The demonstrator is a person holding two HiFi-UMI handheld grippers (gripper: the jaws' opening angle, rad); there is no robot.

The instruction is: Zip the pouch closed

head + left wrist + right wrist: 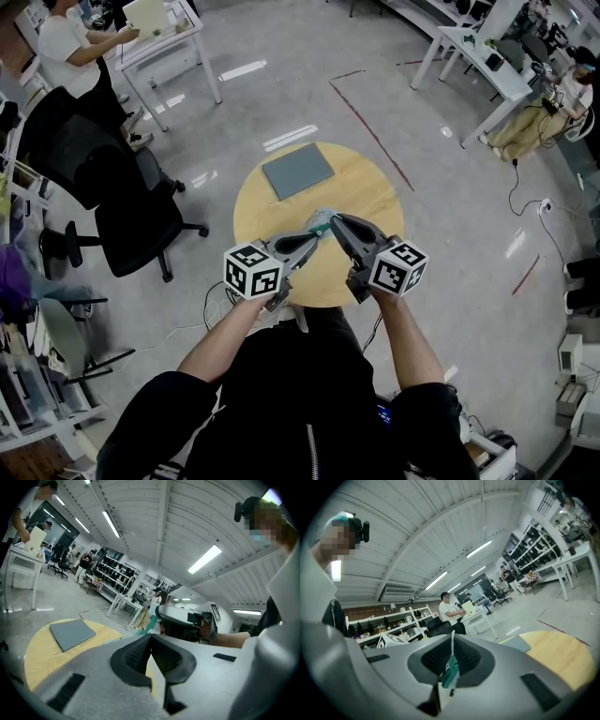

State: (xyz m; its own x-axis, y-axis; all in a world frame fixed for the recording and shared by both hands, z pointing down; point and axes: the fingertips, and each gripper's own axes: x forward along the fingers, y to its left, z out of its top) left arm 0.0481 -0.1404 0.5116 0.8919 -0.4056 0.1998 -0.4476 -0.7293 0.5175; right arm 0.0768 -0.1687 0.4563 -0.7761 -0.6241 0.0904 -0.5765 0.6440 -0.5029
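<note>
I have both grippers meeting over the near half of the round table (pixel 375 197), with the pouch (pixel 322 222) held up in the air between their tips and clear of the wood. The right gripper (pixel 335 220) is clamped on it: in the right gripper view the teal fabric stands on edge between the pads, white edge up, the body hanging below the jaws. The left gripper (pixel 314 239) has its jaws pressed together at the tips, and in its own view the teal edge comes out right at that point. I cannot make out how much of it is caught. The pouch's long axis runs from one gripper's tips to the other's, slanting slightly away from me toward the right. A grey pad (pixel 297 171) lies flat on the table's far side, well apart from it.
</note>
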